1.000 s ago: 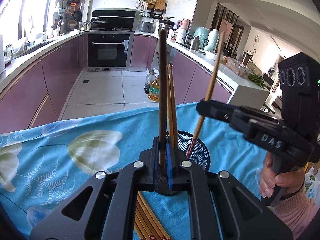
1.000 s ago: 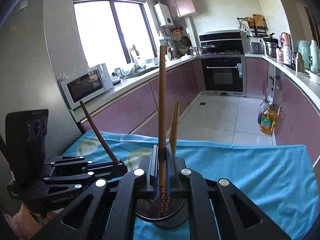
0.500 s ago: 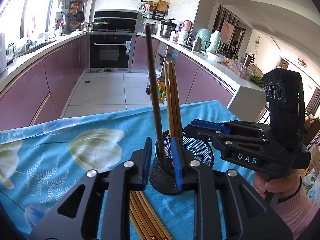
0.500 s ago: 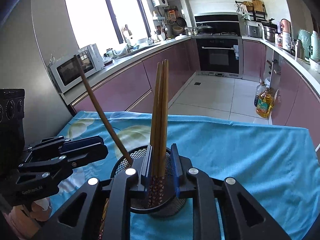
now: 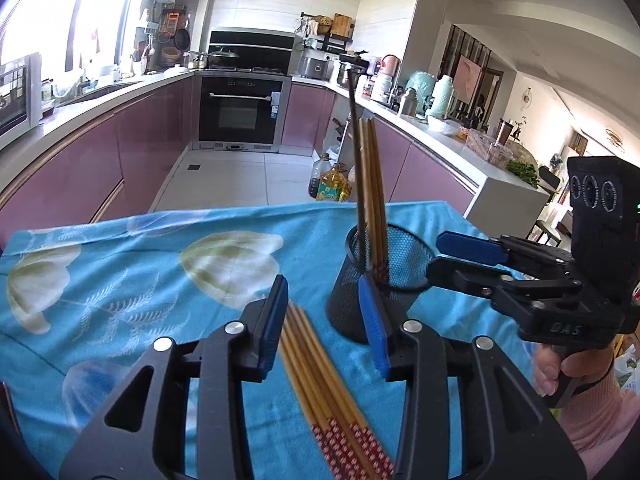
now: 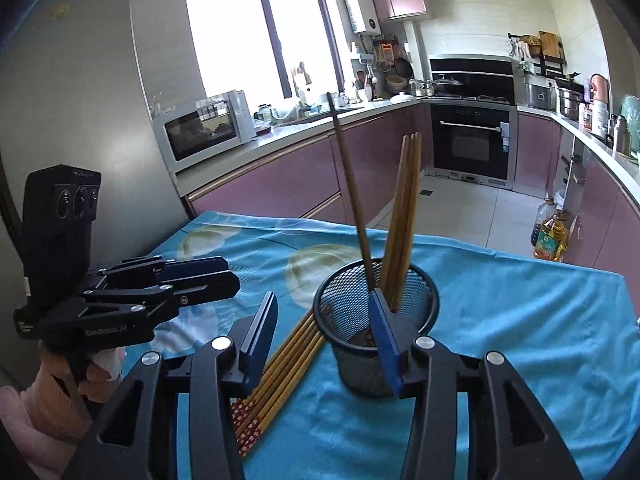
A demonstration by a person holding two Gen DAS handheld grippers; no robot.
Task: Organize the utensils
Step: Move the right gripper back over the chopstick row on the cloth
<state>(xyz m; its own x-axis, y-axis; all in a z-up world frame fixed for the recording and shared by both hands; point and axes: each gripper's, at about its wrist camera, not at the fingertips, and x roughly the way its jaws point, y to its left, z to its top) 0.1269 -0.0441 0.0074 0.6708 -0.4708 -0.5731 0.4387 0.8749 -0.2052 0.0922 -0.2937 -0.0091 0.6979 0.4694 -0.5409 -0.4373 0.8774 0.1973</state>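
A: Where are the utensils?

B: A dark chopstick (image 6: pixel 352 184) and 3 tan chopsticks (image 6: pixel 406 216) stand in the mesh holder (image 6: pixel 416 292); a bundle (image 5: pixel 320 376) lies flat on the blue-clothed surface (image 5: pixel 120 280) beside it.

A: The fingers?

B: Left gripper (image 5: pixel 324 320) and right gripper (image 6: pixel 324 332) have just been opening; both are parted and grip nothing.

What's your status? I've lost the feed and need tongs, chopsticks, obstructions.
Left tongs and right tongs open, empty, just opened. Four chopsticks stand in mesh cup; loose chopsticks lie on blue cloth beside it. Nothing obstructing.
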